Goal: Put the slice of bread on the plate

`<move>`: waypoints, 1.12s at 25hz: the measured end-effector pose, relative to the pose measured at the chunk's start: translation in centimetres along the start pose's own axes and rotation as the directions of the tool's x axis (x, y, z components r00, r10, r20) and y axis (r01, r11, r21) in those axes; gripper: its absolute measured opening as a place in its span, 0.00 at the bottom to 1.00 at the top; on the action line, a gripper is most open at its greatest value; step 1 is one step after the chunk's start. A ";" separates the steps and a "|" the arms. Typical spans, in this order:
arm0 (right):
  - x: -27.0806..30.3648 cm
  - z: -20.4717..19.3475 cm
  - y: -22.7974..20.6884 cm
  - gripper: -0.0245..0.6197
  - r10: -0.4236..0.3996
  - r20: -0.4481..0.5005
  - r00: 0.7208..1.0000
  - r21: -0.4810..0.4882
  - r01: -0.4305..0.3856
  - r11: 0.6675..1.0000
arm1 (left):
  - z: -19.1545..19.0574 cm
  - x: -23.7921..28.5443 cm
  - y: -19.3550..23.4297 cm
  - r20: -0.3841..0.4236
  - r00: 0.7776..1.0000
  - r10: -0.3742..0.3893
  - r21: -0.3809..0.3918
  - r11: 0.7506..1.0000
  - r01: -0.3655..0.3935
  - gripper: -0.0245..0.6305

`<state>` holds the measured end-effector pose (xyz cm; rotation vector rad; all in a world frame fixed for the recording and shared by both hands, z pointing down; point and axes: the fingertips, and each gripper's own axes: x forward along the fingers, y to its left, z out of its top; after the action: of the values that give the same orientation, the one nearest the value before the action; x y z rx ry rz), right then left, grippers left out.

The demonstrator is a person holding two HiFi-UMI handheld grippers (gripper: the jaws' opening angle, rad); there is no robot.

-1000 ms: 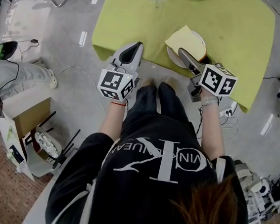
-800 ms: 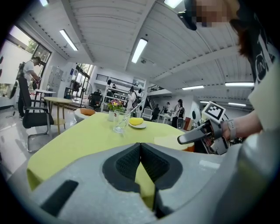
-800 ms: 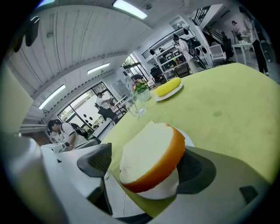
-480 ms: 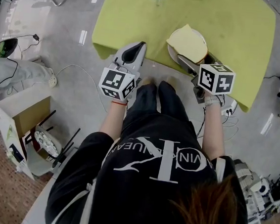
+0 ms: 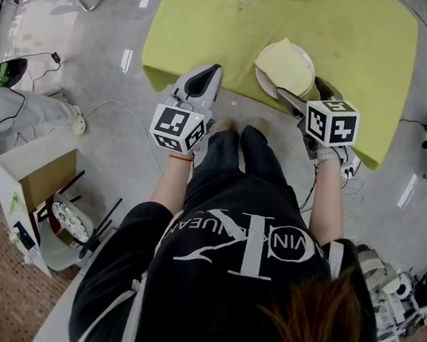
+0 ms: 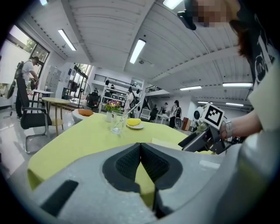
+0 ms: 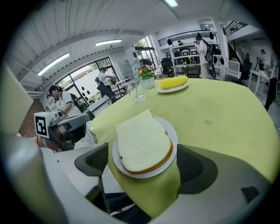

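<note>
Bread, a pale white slice with a tan crust (image 7: 142, 142), lies flat on the small round white plate (image 7: 173, 134), so to my eye the job looks as good as done. The plate sits close to the near edge of the surface with the yellow-green cloth (image 5: 348, 44), right where the cloth folds over and hangs down.

The right tongs (image 5: 301, 91) are opening, their two dark pads spread wide on either side of the plate. Plate and slice show in the gap between them, but neither pad presses on anything. The left tongs (image 5: 207, 73) hang at the near edge of the surface, well to the left of the plate, with their pads together and nothing between them.

What worries me is the way out. The right tongs straddle a plate that stands near a drop. If a pad clips the rim as they draw back, the plate could slide toward the person and tip off. From overhead I cannot tell whether the inner pad touches the rim or only stands just beside it. One corner of the slice reaches past the far side of the plate, so a knock could also shift the bread off. The hanging cloth is another snag, since a pad that catches it could drag the plate along. A clear glass (image 7: 136, 89) stands further off and seems safe.
</note>
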<state>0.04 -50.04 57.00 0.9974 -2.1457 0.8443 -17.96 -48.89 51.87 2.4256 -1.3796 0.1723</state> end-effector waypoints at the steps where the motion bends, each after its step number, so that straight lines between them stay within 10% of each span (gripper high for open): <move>1: -0.1 0.0 -0.1 0.79 -0.002 0.005 1.000 0.003 0.002 1.000 | 0.0 0.0 0.0 0.002 1.000 -0.001 -0.001 1.000 0.001 0.05; 9: -1.7 0.4 -0.3 0.76 0.005 0.073 0.997 -0.002 -0.005 1.000 | 0.8 0.7 -1.1 0.014 1.000 -0.027 0.014 1.000 0.026 0.05; 19: -4.1 1.9 -0.1 0.30 0.030 0.226 0.974 -0.007 -0.029 1.000 | 1.8 1.2 -2.1 0.022 0.998 -0.051 0.037 0.998 0.050 0.05; 28: -6.3 3.4 -0.6 0.08 -0.011 0.339 0.941 -0.001 0.012 1.000 | 3.3 1.4 -2.0 0.045 0.997 -0.055 0.057 0.997 0.053 0.05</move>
<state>2.97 -50.28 50.47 1.2264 -2.4229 0.7021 -15.75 -50.20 48.71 2.5246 -1.3438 0.1435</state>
